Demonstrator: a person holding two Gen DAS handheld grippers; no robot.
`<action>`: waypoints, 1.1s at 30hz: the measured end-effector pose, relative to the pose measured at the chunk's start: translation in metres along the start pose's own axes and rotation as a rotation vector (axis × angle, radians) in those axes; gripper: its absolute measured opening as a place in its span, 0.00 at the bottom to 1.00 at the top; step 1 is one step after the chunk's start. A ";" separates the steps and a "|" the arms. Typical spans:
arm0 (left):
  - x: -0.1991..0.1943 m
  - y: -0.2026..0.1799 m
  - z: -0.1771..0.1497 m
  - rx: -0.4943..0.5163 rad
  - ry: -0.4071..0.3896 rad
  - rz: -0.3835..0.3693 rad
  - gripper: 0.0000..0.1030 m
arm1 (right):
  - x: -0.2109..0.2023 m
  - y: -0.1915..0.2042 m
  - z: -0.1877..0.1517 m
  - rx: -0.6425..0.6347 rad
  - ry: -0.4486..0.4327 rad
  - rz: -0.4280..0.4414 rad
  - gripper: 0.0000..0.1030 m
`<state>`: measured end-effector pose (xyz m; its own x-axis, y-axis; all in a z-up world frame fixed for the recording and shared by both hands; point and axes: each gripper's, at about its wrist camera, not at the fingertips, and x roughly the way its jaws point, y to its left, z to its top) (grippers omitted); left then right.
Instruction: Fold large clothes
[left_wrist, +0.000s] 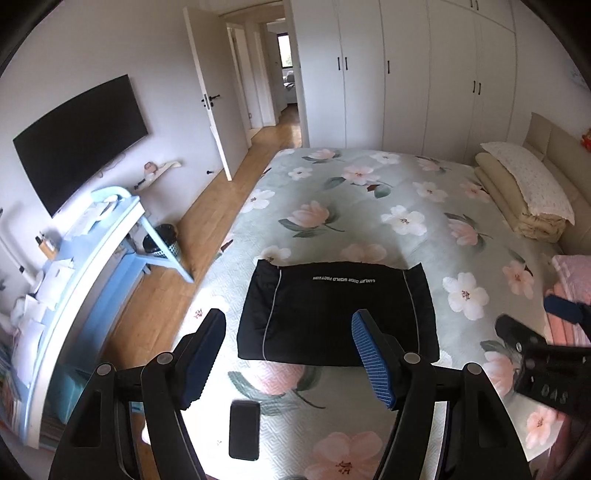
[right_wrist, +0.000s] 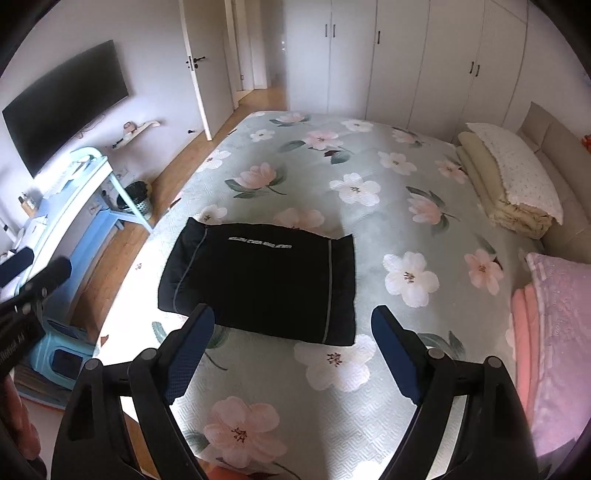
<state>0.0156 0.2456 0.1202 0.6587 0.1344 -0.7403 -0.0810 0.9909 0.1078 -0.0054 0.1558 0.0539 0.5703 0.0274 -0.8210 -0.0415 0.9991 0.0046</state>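
Floral quilted bed (left_wrist: 369, 206) bears the folded black garment (left_wrist: 336, 310); I'd keep left claw (left_wrist: 288, 354) and right claw (right_wrist: 291, 354) spread, empty, clear above it.

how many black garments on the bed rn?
1. A folded black garment lies flat mid-bed on the floral bedspread, beyond both tools. The pink and beige stacks at the right could hide more.

Home bedroom — bed (left_wrist: 369, 206) with floral cover, pillows (left_wrist: 524, 184), white wardrobe (left_wrist: 406, 74), wall television (left_wrist: 81, 140), desk (left_wrist: 92, 251) — perhaps a child's.
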 end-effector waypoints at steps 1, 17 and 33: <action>0.001 -0.001 0.001 -0.003 -0.002 -0.003 0.70 | 0.000 -0.001 -0.001 0.001 0.000 -0.001 0.85; 0.026 -0.032 0.010 0.058 0.046 0.004 0.70 | 0.010 -0.031 0.010 0.078 0.023 -0.015 0.86; 0.046 -0.033 0.007 0.038 0.127 -0.039 0.70 | 0.029 -0.029 0.013 0.066 0.071 -0.016 0.86</action>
<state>0.0536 0.2194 0.0871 0.5603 0.0988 -0.8224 -0.0274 0.9945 0.1008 0.0233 0.1278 0.0375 0.5110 0.0115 -0.8595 0.0223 0.9994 0.0267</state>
